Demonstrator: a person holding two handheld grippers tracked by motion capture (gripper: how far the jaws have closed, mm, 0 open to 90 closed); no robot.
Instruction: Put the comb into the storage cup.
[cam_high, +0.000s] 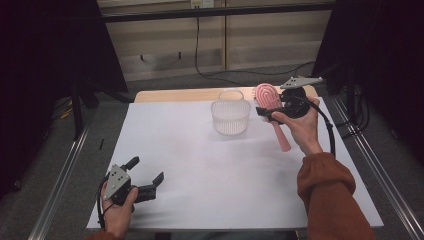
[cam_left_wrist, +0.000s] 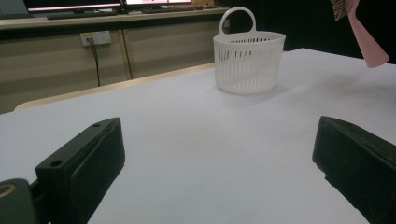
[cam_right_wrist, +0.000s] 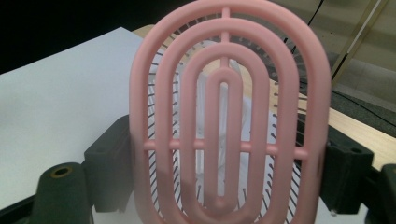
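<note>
With your right hand-held gripper (cam_high: 266, 111) pinching the brush (cam_high: 270, 102) by its head just right of the basket (cam_high: 230, 116) at the far tabletop (cam_high: 200, 165), swing the handle over the rim before lowering; left hand-held gripper (cam_high: 148, 179) rests spread, near left.

pink hairbrush (cam_right_wrist: 229, 121) clamped, white basket (cam_right_wrist: 233, 116) behind

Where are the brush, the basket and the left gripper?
brush (cam_right_wrist: 224, 116), right gripper view, middle of its head
basket (cam_left_wrist: 247, 63), left gripper view, its slotted wall
left gripper (cam_high: 149, 176), high view, midway between its fingertips
</note>
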